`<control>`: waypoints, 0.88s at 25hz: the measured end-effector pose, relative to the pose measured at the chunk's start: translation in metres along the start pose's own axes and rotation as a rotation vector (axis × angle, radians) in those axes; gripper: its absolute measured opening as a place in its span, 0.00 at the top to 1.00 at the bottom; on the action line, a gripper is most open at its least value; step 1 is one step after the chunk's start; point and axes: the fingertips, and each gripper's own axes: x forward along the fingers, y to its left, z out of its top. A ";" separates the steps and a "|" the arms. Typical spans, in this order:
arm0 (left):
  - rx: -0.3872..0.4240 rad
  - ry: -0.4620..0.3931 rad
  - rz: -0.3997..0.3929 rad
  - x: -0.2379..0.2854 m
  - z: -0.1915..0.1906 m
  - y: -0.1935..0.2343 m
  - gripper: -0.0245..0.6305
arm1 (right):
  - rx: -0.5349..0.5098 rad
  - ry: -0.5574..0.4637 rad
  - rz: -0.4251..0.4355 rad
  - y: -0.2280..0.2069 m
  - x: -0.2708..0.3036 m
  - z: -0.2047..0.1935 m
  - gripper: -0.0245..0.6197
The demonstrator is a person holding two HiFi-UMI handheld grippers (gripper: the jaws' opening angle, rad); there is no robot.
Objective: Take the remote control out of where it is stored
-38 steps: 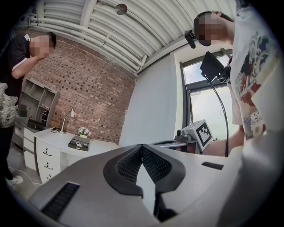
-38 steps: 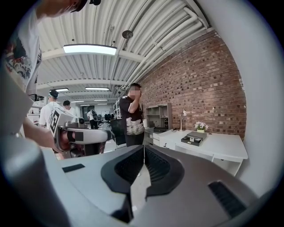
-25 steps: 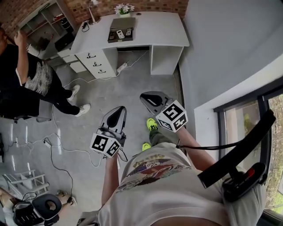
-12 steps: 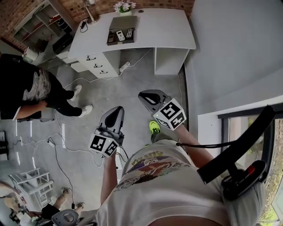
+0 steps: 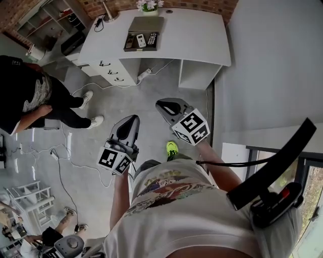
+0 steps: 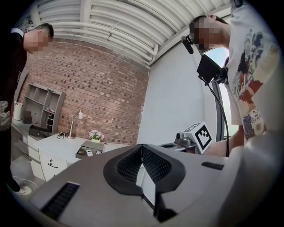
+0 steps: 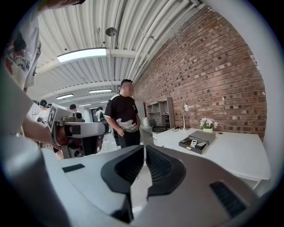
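Note:
A dark grey storage box (image 5: 132, 48) lies open on the white desk (image 5: 197, 35) at the far end of the room. Inside it are a small white remote control (image 5: 142, 40) and a black one (image 5: 153, 38). Both grippers hang over the floor, well short of the desk, and hold nothing. My left gripper (image 5: 132, 119) is shut, and its pads meet in the left gripper view (image 6: 142, 146). My right gripper (image 5: 159, 105) is shut too (image 7: 145, 148). The right gripper view shows the box (image 7: 191, 148) and the white remote (image 7: 193, 142) far ahead on the desk.
A person in black (image 5: 28, 95) stands at the left on the grey floor. The desk has drawers (image 5: 108, 70), a lamp (image 5: 107, 11) and a flower pot (image 5: 150, 6). A power strip with cables (image 5: 144, 75) lies below it. A grey wall (image 5: 272, 60) runs along the right.
Both grippers have moved across the floor toward the desk, staying shut and empty. The desk now sits slightly lower and nearer in the head view. The person in black has turned and shifted.

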 end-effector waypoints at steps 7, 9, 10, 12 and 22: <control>-0.004 -0.010 0.017 0.023 0.003 0.022 0.95 | -0.002 0.011 -0.004 -0.027 0.013 0.005 0.95; -0.007 -0.016 0.018 0.028 0.006 0.029 0.95 | -0.004 0.019 -0.002 -0.031 0.019 0.007 0.95; -0.010 -0.017 0.016 0.030 0.006 0.032 0.95 | -0.004 0.023 -0.001 -0.033 0.022 0.007 0.95; -0.017 -0.017 0.013 0.034 0.004 0.042 0.95 | 0.000 0.030 -0.001 -0.036 0.031 0.005 0.95; -0.026 -0.031 -0.046 0.070 0.009 0.109 0.95 | -0.004 0.055 -0.050 -0.071 0.085 0.023 0.95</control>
